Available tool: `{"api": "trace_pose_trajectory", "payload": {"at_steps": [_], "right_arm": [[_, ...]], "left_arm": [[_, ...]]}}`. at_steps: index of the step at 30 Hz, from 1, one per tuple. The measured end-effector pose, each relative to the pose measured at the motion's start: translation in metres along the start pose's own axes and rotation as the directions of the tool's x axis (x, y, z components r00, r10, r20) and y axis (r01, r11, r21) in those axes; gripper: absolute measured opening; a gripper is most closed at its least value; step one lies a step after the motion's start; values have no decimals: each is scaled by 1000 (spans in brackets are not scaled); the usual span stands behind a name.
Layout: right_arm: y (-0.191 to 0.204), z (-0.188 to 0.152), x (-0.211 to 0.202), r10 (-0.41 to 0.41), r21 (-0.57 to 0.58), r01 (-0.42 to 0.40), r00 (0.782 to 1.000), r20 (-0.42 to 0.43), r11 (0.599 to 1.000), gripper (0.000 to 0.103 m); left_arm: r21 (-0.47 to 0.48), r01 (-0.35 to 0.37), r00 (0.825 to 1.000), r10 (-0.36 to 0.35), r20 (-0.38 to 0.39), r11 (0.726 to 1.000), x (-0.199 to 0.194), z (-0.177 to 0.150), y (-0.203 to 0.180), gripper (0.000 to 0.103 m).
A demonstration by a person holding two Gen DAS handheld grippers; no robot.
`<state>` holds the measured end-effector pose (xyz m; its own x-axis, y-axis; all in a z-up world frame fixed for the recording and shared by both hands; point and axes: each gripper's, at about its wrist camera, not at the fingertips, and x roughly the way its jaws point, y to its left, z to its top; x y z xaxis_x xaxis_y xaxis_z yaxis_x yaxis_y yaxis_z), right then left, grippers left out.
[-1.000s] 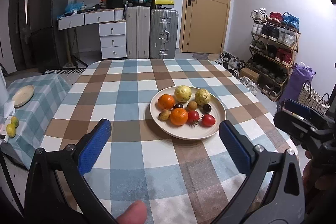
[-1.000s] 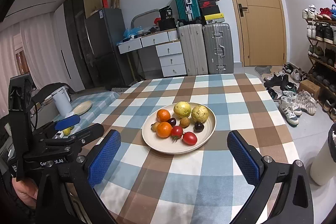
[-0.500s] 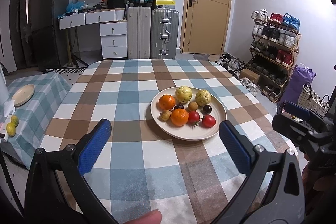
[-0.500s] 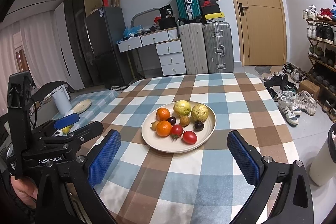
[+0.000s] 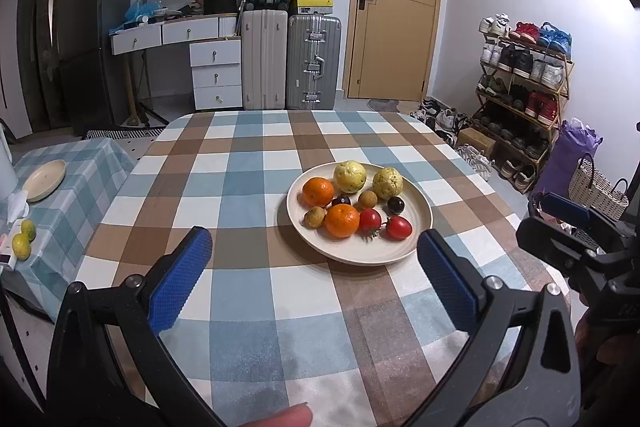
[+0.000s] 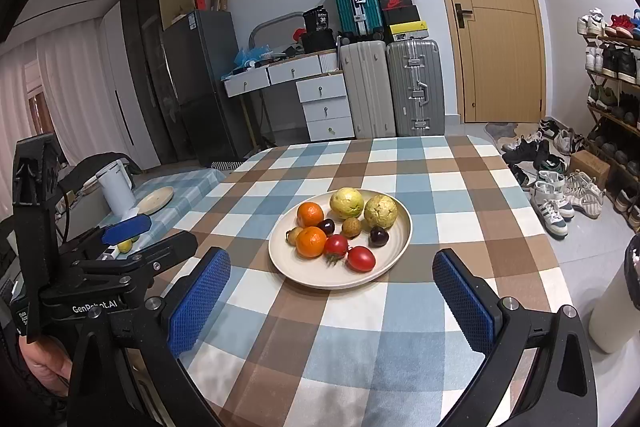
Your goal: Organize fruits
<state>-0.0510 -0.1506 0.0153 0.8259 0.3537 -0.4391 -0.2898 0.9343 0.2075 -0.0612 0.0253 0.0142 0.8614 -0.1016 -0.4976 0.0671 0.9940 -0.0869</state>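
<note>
Change: almost none since a second ago; views barely drift.
Fruits point(image 5: 356, 205): grouped on plate point(image 5: 404, 251), mid-surface point(image 5: 240, 163).
Left gripper point(image 5: 312, 271): wide open, empty, short of plate.
Right gripper point(image 6: 332, 291): likewise.
Meaning: sorted or awaiting sorting, undecidable.

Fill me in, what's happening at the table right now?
A person holds a claw in each hand; the left claw and right claw are both open and empty, hovering over the near edge of the checked table. All the fruit on this table sits together on a cream plate: two oranges, two yellow-green fruits, two tomatoes and several small ones. Neither claw touches anything.
</note>
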Motion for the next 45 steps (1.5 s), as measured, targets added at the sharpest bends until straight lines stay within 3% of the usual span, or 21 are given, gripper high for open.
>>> {"api": "trace_pose_trajectory", "payload": {"at_steps": [45], "right_arm": [[-1,-3,1,-2,-1,2,1000,-2,1000,103]], "left_arm": [[6,-3,1000,3,-4,1000,2,8,4,102]]}}
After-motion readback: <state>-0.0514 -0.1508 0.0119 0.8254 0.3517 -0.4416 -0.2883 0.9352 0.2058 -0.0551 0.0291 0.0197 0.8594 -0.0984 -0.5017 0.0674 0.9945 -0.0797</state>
